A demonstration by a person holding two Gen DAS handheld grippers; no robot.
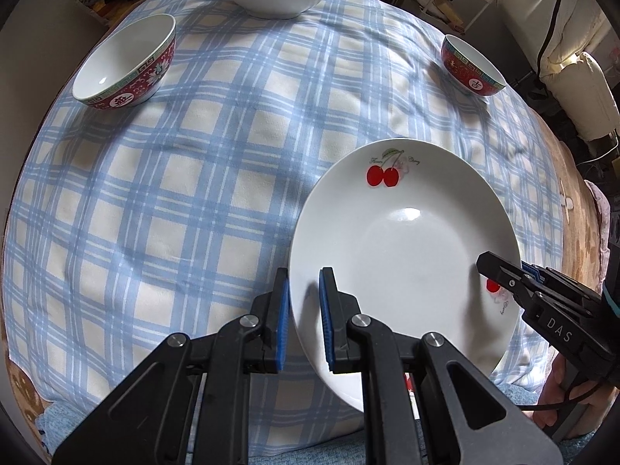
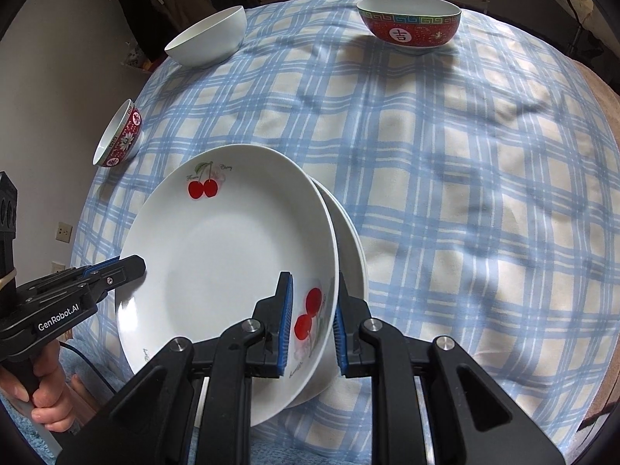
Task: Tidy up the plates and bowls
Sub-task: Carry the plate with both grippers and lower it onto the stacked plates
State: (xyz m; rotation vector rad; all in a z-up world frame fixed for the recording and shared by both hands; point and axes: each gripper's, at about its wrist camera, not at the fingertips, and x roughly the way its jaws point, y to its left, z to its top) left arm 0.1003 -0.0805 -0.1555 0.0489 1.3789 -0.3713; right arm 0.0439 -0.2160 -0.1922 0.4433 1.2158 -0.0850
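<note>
- Table under a checked cloth: three bowls stand well apart near its far edge.
- Plate, white with cherries, is held tilted just over a second plate lying on the cloth near the front edge.
- Plate looks glazed, stiff, slick and breakable, fairly heavy for a rim pinch; opposite rims are the sensible hold.
- Left gripper pinches the left rim.
- Right gripper pinches the right rim.
</note>
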